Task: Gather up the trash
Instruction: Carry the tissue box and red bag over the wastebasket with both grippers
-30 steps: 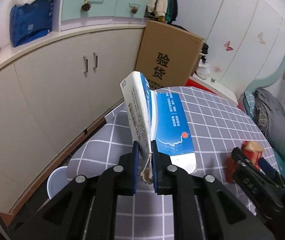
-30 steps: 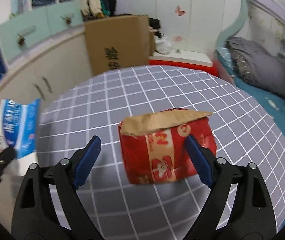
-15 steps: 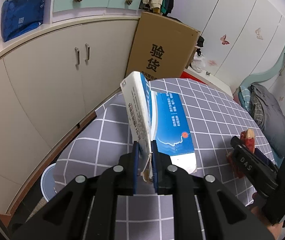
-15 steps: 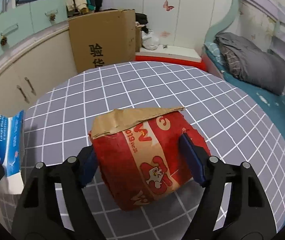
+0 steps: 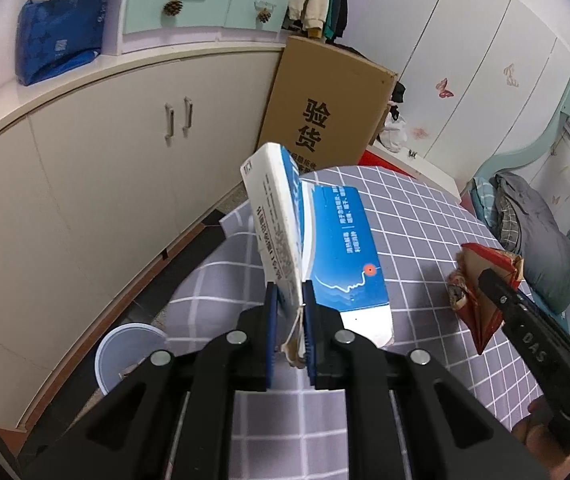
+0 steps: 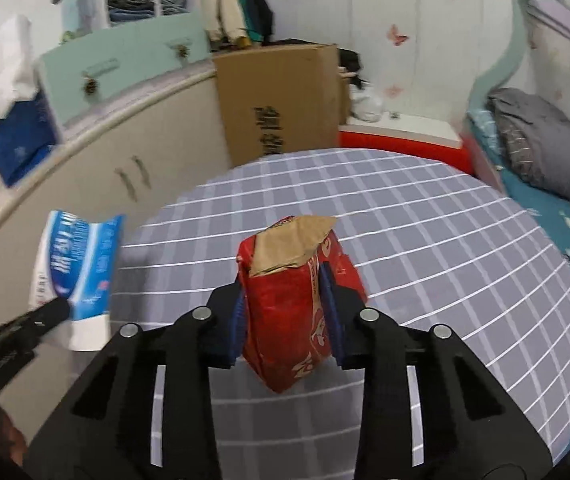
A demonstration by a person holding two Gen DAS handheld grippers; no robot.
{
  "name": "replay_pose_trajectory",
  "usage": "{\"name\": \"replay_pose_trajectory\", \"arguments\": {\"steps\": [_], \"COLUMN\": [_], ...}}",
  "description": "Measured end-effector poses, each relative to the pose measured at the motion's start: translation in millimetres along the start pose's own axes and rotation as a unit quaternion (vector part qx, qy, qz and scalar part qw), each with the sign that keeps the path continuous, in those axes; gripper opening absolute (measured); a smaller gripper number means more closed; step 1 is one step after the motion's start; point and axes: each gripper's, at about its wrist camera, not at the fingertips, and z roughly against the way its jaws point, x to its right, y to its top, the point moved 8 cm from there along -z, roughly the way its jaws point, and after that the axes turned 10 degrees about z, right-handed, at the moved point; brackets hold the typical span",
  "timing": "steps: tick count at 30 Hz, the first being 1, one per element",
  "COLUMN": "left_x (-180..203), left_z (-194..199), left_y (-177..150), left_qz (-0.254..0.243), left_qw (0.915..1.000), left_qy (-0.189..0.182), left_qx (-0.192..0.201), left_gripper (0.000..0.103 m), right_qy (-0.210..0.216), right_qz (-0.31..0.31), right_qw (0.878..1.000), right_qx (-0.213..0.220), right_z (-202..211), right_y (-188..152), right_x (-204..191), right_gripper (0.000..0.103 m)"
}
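While the flattened blue-and-white box [image 5: 317,248] stands pinched between the left gripper [image 5: 288,320] jaws above the near-left edge of the checked desk [image 5: 413,216], the red packet [image 6: 293,308] sits clamped between the right gripper [image 6: 285,320] jaws, lifted over the desk. A pale bucket [image 5: 125,356] stands on the floor at left.

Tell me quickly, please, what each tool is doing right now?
Left tool: closed on the flattened blue-and-white cardboard box.
Right tool: closed on the crumpled red paper package.
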Motion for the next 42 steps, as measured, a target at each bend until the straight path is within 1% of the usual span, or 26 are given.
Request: {"name": "replay_pose_trajectory", "arguments": {"steps": [6,11,15,17,21,26,29,32,35,38,42], "left_x": [-37.1,-81.1,-125.1,-146.5,-189.1,-234.5,-258.5,-277.6,-295.1,-308.0,-318.7], "left_z": [28.5,48.7,62.8,67.4,72.9,71.8,62.8,51.0,35.7,18.5,-12.2], "left_y": [-0.2,-0.6,-1.2,-4.0,-11.9,-22.6,-31.8,-42.1,-54.3,-65.5,-83.8], "left_qz": [0.017,0.036,0.057,0.067,0.088,0.111,0.122,0.131,0.138,0.143,0.139], "left_qw": [0.9997,0.9987,0.9965,0.9954,0.9923,0.9884,0.9861,0.9839,0.9815,0.9792,0.9764], "left_qy": [0.010,0.026,0.050,0.058,0.080,0.101,0.112,0.122,0.131,0.137,0.145], "left_qx": [0.015,0.025,0.036,0.035,0.033,0.025,0.010,-0.006,-0.024,-0.044,-0.081], "left_gripper": [0.011,0.011,0.011,0.011,0.011,0.011,0.011,0.011,0.011,0.011,0.012], "right_qy": [0.079,0.145,0.177,0.198,0.228,0.248,0.260,0.262,0.266,0.259,0.246], "right_qz": [0.021,0.042,0.070,0.086,0.108,0.131,0.145,0.161,0.168,0.172,0.166], "right_qw": [0.997,0.988,0.982,0.976,0.968,0.960,0.955,0.951,0.948,0.947,0.949], "right_qx": [0.016,0.014,0.016,0.013,0.006,-0.008,-0.022,-0.037,-0.056,-0.079,-0.106], "right_z": [24.8,37.8,46.5,47.5,46.3,39.9,31.7,18.6,3.3,-19.3,-50.0], "right_y": [4.4,0.0,-4.7,-10.4,-22.1,-40.7,-55.2,-70.9,-88.4,-108.7,-130.2], "right_x": [-66.9,-128.4,-177.3,-205.9,-250.8,-296.0,-317.9,-338.2,-349.5,-355.5,-354.2], "right_gripper": [0.031,0.031,0.031,0.031,0.031,0.031,0.031,0.031,0.031,0.031,0.031]}}
